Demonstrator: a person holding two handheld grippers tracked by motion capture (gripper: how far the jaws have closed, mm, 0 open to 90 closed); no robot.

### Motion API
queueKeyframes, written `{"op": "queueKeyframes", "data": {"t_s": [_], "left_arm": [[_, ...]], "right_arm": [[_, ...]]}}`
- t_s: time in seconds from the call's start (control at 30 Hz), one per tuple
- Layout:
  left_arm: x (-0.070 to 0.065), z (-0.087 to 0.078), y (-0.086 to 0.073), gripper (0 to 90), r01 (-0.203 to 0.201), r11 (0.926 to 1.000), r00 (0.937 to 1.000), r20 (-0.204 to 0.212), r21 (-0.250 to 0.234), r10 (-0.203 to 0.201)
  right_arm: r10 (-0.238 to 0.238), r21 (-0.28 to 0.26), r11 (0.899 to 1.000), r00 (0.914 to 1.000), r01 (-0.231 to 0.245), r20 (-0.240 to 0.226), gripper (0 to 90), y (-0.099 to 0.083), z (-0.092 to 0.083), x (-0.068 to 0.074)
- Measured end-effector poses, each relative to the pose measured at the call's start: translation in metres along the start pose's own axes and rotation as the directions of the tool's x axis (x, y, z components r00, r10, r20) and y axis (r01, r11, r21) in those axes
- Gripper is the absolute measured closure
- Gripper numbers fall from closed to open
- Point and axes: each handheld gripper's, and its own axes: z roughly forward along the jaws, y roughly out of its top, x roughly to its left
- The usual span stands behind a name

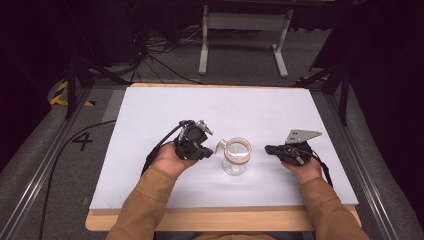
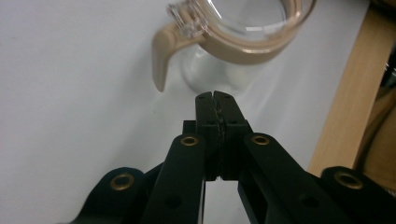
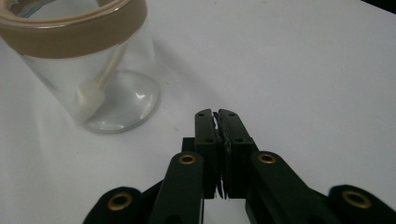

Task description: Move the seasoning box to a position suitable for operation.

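At the near edge of the desk, two tan sleeves reached in. The left gripper and right gripper each sat low on the white top, jaws pressed together and empty. Between them, apart from both, stood a clear jar with a tan rim, a tan handle toward the left gripper and a pale stick leaning inside. Beyond it the white top lay bare to its far edge, with wide room on both sides.
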Motion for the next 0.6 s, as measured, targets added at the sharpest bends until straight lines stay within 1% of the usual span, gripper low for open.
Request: {"op": "queueKeyframes", "data": {"t_s": [0.07, 0.13, 0.17, 0.23, 0.27, 0.33, 0.37, 0.4, 0.43, 0.47, 0.5, 0.53, 0.57, 0.6], "left_arm": [[0.004, 0.005, 0.0, 89.5, 0.014, 0.9998, 0.9995, 0.028, -0.012, -0.013], [0.009, 0.011, 0.0, 89.4, 0.026, 0.9995, 0.9979, 0.06, -0.016, -0.025], [0.01, 0.014, -0.001, 89.5, 0.026, 0.9995, 0.9972, 0.07, -0.02, -0.025], [0.013, 0.021, -0.001, 89.4, 0.036, 0.9993, 0.9974, 0.064, -0.008, -0.035], [0.015, 0.023, 0.0, 89.4, 0.036, 0.9993, 0.998, 0.052, 0.008, -0.037], [0.017, 0.029, 0.0, 89.5, 0.052, 0.9985, 0.9985, 0.017, 0.015, -0.053], [0.018, 0.032, 0.001, 89.6, 0.059, 0.998, 0.9981, 0.012, 0.021, -0.06], [0.018, 0.032, 0.001, 89.6, 0.059, 0.998, 0.9981, 0.012, 0.021, -0.06], [0.021, 0.037, 0.003, 89.6, 0.064, 0.9974, 0.9972, 0.037, 0.032, -0.065], [0.021, 0.037, 0.003, 89.6, 0.064, 0.9974, 0.9972, 0.037, 0.032, -0.065], [0.023, 0.041, 0.005, 89.6, 0.077, 0.9961, 0.9965, 0.03, 0.044, -0.078], [0.025, 0.043, 0.005, 89.6, 0.086, 0.9951, 0.9956, 0.032, 0.05, -0.088], [0.025, 0.043, 0.005, 89.6, 0.086, 0.9951, 0.9956, 0.032, 0.05, -0.088], [0.028, 0.045, 0.006, 89.6, 0.1, 0.9933, 0.9944, 0.028, 0.057, -0.102]], "right_arm": [[-0.015, -0.002, 1.0, 0.9998, 0.015, -0.016, 86.5, 0.0, 0.001, 0.003], [-0.025, 0.007, 1.0, 0.9995, 0.026, -0.018, 86.4, 0.0, 0.003, 0.005], [-0.027, 0.008, 1.0, 0.9995, 0.027, -0.019, 86.4, 0.0, 0.003, 0.006], [-0.032, 0.009, 0.999, 0.9993, 0.032, -0.021, 86.4, -0.001, 0.003, 0.007], [-0.037, 0.009, 0.999, 0.9991, 0.037, -0.02, 86.4, -0.001, 0.003, 0.008], [-0.044, 0.007, 0.999, 0.9989, 0.045, -0.018, 86.4, -0.002, 0.001, 0.009], [-0.046, 0.007, 0.999, 0.9989, 0.046, -0.01, 86.4, -0.003, -0.001, 0.01], [-0.048, 0.01, 0.999, 0.9988, 0.048, -0.004, 86.5, -0.004, -0.003, 0.01], [-0.043, 0.009, 0.999, 0.9991, 0.043, 0.003, 86.5, -0.006, -0.005, 0.009], [-0.038, 0.007, 0.999, 0.9992, 0.038, 0.01, 86.6, -0.007, -0.007, 0.009], [-0.034, 0.004, 0.999, 0.9993, 0.034, 0.015, 86.6, -0.009, -0.009, 0.008], [-0.031, 0.003, 1.0, 0.9994, 0.031, 0.018, 86.6, -0.01, -0.01, 0.008], [-0.031, 0.003, 1.0, 0.9994, 0.031, 0.018, 86.6, -0.01, -0.01, 0.008], [-0.028, 0.002, 1.0, 0.9994, 0.028, 0.022, 86.6, -0.011, -0.012, 0.008]]}}
